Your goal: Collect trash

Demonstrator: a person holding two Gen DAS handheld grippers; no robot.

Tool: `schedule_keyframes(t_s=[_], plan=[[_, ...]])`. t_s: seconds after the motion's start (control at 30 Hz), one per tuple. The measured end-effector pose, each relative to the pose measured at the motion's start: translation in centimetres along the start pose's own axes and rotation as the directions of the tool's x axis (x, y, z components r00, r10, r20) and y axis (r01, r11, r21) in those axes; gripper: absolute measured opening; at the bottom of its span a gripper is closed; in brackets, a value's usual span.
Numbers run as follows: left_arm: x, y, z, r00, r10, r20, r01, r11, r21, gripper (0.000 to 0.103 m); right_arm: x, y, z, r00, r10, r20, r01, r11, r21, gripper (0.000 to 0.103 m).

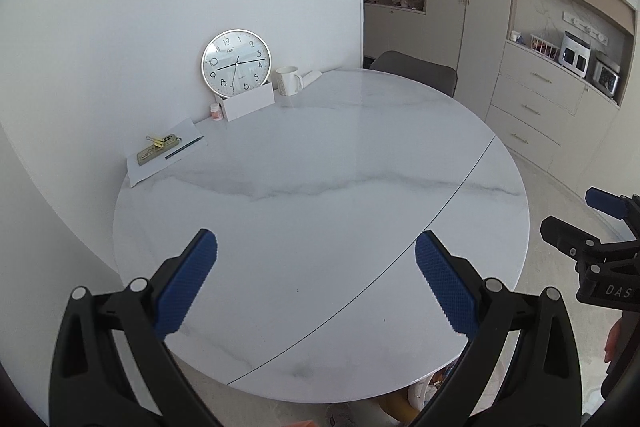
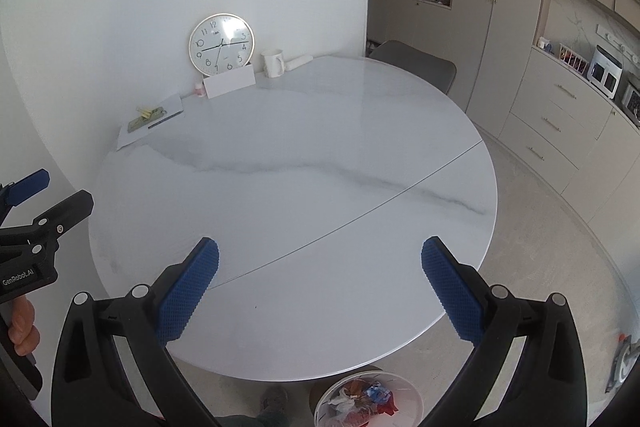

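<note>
Right wrist: clock, mug far side; bin below table.

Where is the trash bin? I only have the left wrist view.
Observer: The right wrist view shows a white bin on the floor by the table's near edge, below the right gripper.
Operator: Anything in it?
Observer: Yes, crumpled wrappers in white, blue and red.
Operator: Is the right gripper carrying anything?
Observer: No, its jaws stand wide apart with nothing between them.
</note>
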State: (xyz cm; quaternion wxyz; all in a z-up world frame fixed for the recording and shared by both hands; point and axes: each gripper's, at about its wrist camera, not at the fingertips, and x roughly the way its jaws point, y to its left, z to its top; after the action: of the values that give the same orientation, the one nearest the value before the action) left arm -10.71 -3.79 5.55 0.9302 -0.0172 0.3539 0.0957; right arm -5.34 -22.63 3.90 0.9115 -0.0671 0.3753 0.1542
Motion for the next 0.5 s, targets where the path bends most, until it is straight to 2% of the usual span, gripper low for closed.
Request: schedule_keyframes(t_s=[0.27,0.5], plan=[[-1.5,-1.4,0.1,0.999,-0.011,0.042,0.013,0.999,-0.041,0.095,-2.3,-0.9,0.3,0.999,-0.024,0.047,0.025,0.999,-0.033,0.101],[-2.3,-4.0,-0.3,0.999,-0.006,0.047,0.009,0.998,-0.058,0.095,-3.2,-3.1,0.0,0.999,-0.013,0.05,0.015,0.999,-0.046,0.101]])
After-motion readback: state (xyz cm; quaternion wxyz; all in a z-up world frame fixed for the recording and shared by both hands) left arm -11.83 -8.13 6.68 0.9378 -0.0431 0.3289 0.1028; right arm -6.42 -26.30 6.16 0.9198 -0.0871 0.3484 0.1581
